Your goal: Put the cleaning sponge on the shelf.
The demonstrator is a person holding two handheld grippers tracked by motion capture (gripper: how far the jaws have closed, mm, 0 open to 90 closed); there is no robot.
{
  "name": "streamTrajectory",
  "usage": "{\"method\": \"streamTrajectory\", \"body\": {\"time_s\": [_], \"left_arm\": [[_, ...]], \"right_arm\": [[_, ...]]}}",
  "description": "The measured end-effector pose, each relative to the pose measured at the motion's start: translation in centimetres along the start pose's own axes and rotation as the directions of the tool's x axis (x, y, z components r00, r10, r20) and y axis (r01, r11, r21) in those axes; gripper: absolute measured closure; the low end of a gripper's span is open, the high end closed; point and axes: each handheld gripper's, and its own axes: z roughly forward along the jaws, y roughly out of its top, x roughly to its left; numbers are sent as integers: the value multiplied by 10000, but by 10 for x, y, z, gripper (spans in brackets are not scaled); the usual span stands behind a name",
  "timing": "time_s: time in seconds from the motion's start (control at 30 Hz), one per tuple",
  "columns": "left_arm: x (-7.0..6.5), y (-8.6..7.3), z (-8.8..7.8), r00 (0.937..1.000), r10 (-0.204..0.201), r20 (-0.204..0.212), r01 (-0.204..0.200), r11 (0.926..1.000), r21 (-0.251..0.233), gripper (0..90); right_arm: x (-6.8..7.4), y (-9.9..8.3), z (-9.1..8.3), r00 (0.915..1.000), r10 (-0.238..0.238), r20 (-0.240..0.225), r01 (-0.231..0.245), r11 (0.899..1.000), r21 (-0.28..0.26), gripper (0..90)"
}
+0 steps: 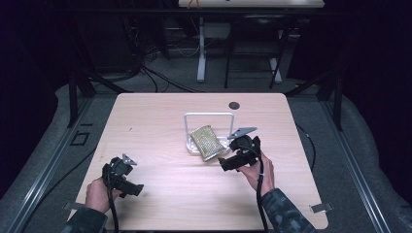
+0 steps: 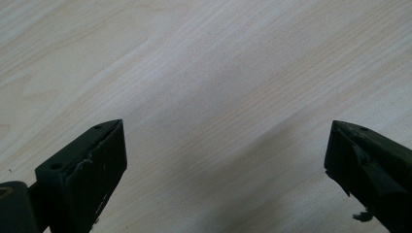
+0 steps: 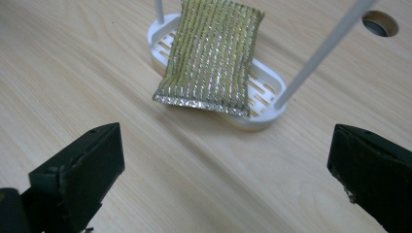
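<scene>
the sponge (image 3: 211,56), a glittery gold-green scrub pad, lies on the white slotted tray (image 3: 262,119) of a small rack near the middle of the table (image 1: 160,189). it sits tilted, its near edge hanging past the tray's rim and clear of the wood, its far end lying back over the tray. in the high view the sponge (image 1: 205,141) is under the rack's white hoop (image 1: 209,114), which rises from the tray and arches above it; the two thin posts of that hoop stand on either side of the pad in my right gripper view.

my right gripper (image 1: 224,162) is just beside the sponge, on its right in the high view, and points at it. its jaws stand as wide as they go, nothing between them but bare wood, and the pads touch neither sponge nor tray. my hand (image 1: 257,172) holds it from behind, cable trailing down past my camouflage sleeve (image 1: 284,213).

my left gripper (image 1: 133,189) is well apart from all this, low at the near left part of the table. its jaws are wide too, with only pale woodgrain between them.

a small dark round hole (image 1: 234,105) sits in the tabletop beyond the rack.
</scene>
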Motion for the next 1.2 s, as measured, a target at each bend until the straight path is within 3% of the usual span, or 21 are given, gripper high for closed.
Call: {"method": "streamTrajectory", "body": {"time_s": [0.47,0.83,1.2], "left_arm": [[-1,2,2,10000,62,62,-62,10000,47,15],[0,2,3,9998,153,86,-154,9998,89,15],[-1,2,4,9996,179,196,-182,9997,169,15]], "right_arm": [[-21,-44,-23,9981,515,336,-530,9976,444,0],[-28,-77,-23,9958,754,526,-805,9913,1040,0],[-37,-86,-20,9941,915,586,-988,9858,1360,0]]}}
